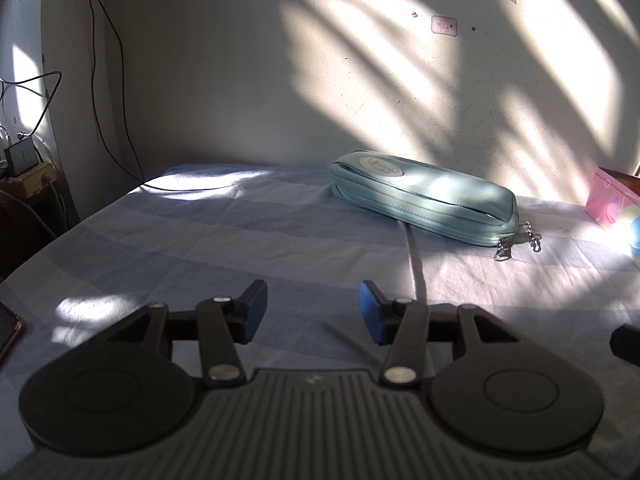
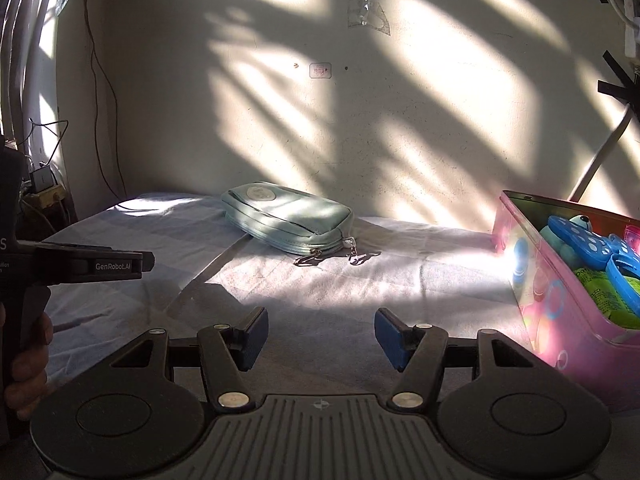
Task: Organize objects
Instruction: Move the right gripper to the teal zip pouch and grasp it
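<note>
A pale green zipped pouch (image 1: 424,196) lies near the far wall on a blue-and-white cloth; the right wrist view shows the pouch (image 2: 288,216) left of centre. My left gripper (image 1: 312,312) is open over the cloth, well short of the pouch, nothing between its blue pads. My right gripper (image 2: 320,336) is open too and holds nothing. To its right stands a pink box (image 2: 560,320) holding blue and green toys (image 2: 592,248). The left gripper's body (image 2: 80,268) and a hand (image 2: 28,360) show at the left edge of the right wrist view.
The cloth-covered table (image 1: 200,248) ends at a sunlit wall. Cables and a small charger box (image 1: 22,156) sit at the far left. A phone's corner (image 1: 8,332) lies at the left edge. The pink box's corner (image 1: 612,200) shows at right.
</note>
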Motion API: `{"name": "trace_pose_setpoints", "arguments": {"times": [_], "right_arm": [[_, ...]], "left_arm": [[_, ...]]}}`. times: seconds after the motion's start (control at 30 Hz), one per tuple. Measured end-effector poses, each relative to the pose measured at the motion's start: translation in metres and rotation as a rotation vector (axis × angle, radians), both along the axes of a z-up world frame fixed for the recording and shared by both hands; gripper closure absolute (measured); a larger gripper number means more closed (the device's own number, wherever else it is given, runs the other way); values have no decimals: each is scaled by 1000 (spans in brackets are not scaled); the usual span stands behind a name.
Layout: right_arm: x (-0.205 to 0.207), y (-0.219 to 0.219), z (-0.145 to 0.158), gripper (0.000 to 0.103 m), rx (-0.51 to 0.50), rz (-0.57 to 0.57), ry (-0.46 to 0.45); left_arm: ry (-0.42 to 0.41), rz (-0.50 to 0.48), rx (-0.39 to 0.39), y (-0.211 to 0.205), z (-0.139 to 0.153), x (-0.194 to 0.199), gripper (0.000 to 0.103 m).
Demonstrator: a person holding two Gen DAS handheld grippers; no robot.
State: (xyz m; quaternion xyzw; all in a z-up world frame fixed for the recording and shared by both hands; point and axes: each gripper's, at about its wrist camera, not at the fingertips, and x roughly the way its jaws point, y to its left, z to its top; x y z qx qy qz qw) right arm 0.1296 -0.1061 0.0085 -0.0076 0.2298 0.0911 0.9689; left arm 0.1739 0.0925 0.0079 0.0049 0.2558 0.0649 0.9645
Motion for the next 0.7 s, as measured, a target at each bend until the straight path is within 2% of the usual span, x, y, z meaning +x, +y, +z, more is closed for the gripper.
{"name": "trace_pose_setpoints", "arguments": {"times": [0.2, 0.37, 0.63, 0.7], "right_arm": [[57, 17, -3, 42, -17, -9, 22], [111, 27, -7, 28, 6, -37, 64], [185, 43, -14, 14, -3, -78, 143], [200, 48, -16, 8, 4, -51, 174]], "left_arm": [[62, 45, -97, 20, -6, 10, 50], [92, 61, -141, 29, -9, 15, 49], [98, 54, -128, 26, -9, 16, 46], [98, 53, -130, 27, -8, 17, 45]]}}
